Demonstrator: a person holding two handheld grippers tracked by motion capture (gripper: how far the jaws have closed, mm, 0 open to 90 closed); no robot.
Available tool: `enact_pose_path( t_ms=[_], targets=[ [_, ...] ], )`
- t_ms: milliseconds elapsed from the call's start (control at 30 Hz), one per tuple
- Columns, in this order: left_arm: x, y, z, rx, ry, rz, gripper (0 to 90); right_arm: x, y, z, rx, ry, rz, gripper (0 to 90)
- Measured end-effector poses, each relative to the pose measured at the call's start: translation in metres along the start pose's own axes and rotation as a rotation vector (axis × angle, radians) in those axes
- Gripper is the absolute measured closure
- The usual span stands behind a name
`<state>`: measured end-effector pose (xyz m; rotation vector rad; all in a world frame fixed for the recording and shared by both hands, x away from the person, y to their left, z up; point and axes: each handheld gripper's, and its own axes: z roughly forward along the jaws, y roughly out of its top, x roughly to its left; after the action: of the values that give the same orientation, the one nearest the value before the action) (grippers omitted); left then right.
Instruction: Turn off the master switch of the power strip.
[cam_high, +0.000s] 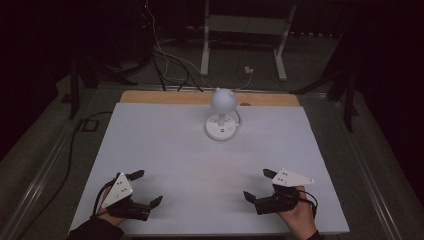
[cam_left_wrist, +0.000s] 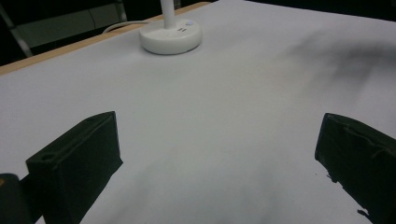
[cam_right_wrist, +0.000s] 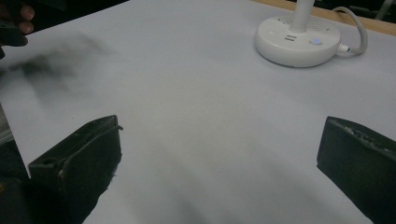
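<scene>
Though dimly lit, lamp (cam_high: 222, 116) well beyond both spread grippers (cam_high: 145, 188) (cam_high: 259, 184).

Left gripper (cam_left_wrist: 217, 158) jaws spread wide over the white table (cam_left_wrist: 233, 116), nothing between them. Lamp base (cam_left_wrist: 171, 36) well beyond the jaws, stem rising from it, cord behind, wooden edge (cam_left_wrist: 56, 50) beside it.

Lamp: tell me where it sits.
In the high view the lamp stands at the table's far edge, near the middle, far ahead of both grippers.
</scene>
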<state>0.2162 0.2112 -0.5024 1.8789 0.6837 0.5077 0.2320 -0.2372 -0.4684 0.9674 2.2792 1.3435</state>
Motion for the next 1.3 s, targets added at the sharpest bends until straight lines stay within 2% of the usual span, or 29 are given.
enact_pose_path(
  t_ms=[267, 433, 600, 833, 1300],
  targets=[
    [0.0, 0.0, 0.0, -0.002, 0.0, -0.004, 0.7, 0.0, 0.013, 0.006, 0.016, 0.009, -0.016, 0.0],
    [0.0, 0.0, 0.0, -0.002, -0.002, -0.001, 0.7, -0.005, 0.026, 0.008, 0.001, 0.018, -0.013, 0.0],
    [-0.001, 0.0, 0.0, -0.002, -0.008, 0.0, 0.7, -0.009, 0.034, 0.008, -0.01, 0.008, -0.002, 0.0],
    [-0.001, 0.001, 0.0, -0.009, -0.015, -0.002, 0.7, -0.016, 0.046, 0.01, -0.018, -0.017, -0.021, 0.0],
    [-0.002, 0.001, -0.001, -0.019, -0.029, -0.004, 0.7, -0.024, 0.067, 0.024, -0.026, -0.02, -0.024, 0.0]
  ],
)
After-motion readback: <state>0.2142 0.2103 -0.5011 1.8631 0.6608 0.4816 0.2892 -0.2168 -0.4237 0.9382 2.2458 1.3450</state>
